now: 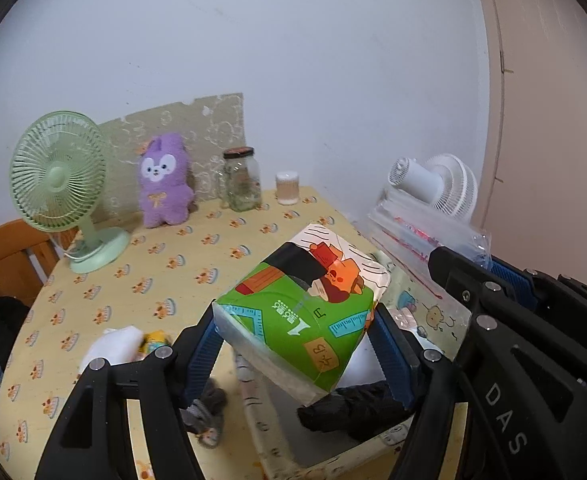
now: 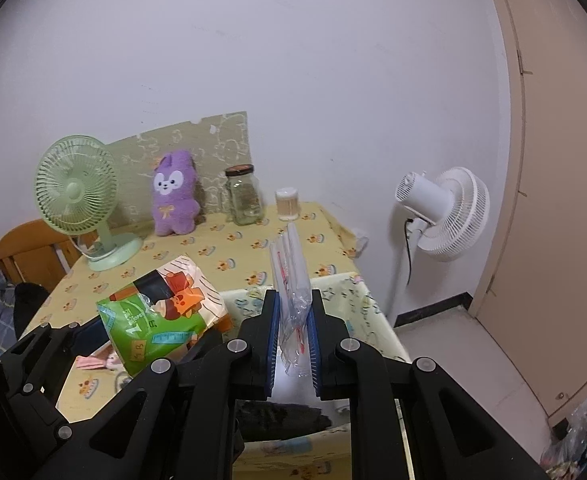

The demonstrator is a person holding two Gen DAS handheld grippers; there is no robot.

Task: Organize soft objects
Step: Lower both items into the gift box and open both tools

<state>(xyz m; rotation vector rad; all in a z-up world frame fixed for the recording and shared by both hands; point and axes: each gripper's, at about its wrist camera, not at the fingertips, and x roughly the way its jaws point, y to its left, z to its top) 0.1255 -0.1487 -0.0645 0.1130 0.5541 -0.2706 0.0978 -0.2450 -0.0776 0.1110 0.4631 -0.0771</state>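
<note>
My left gripper (image 1: pixel 295 332) is shut on a green cartoon-printed tissue pack (image 1: pixel 305 312) and holds it above an open fabric storage box (image 1: pixel 277 440). The pack also shows in the right wrist view (image 2: pixel 161 316). My right gripper (image 2: pixel 295 332) is shut on a bundle of clear zip bags (image 2: pixel 291 280), held upright over the same box (image 2: pixel 357 300). The bags show in the left wrist view (image 1: pixel 413 236). A black cloth (image 1: pixel 353 408) lies inside the box. A white soft item (image 1: pixel 113 344) and a grey sock (image 1: pixel 209 412) lie on the table left of the box.
A yellow patterned tablecloth (image 1: pixel 173 264) covers the table. At the back stand a green desk fan (image 1: pixel 61 184), a purple plush (image 1: pixel 165 180), a glass jar (image 1: pixel 241 180) and a small swab container (image 1: pixel 287 188). A white floor fan (image 2: pixel 445 212) stands right. A wooden chair (image 1: pixel 9 256) is left.
</note>
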